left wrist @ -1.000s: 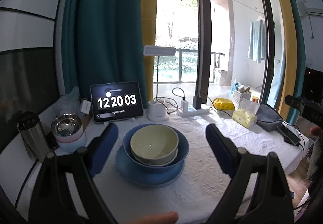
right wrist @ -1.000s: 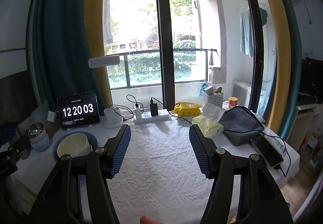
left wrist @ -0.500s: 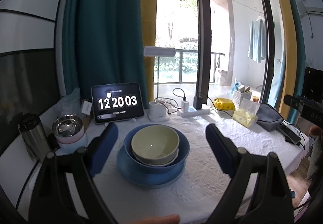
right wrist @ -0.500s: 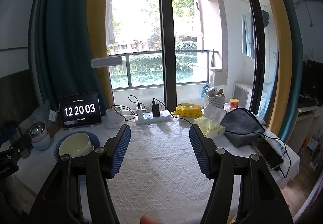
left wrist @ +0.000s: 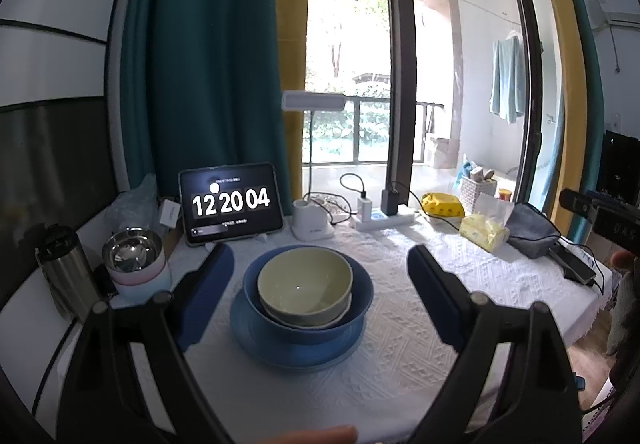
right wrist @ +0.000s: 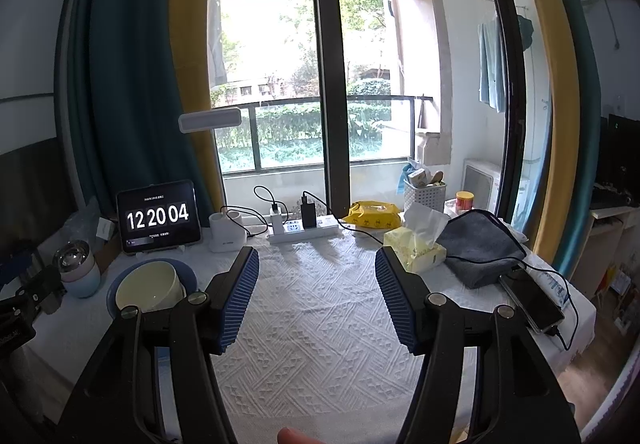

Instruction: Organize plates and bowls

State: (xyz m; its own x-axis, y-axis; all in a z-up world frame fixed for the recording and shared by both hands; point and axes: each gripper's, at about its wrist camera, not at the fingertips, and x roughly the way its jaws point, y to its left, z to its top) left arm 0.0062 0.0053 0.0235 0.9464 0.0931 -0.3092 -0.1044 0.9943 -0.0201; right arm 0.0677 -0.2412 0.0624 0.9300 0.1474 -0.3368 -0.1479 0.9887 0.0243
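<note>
With the left gripper jaws apart and empty around the pale green ceramic bowl nested in the blue bowl on the blue plate, we should lower squarely and clamp one rim only, the right gripper jaws parted over bare counter.

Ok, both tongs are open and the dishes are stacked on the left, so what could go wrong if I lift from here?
1. The pale green bowl sits loose in the blue bowl on the blue plate; gripping one rim may drag or tip the rest.
2. The left tongs straddle the stack with the metal-lined cup close beside; a sideways swing could knock it.
3. The right tongs face bare tablecloth; charger cables lie to their right.
</note>
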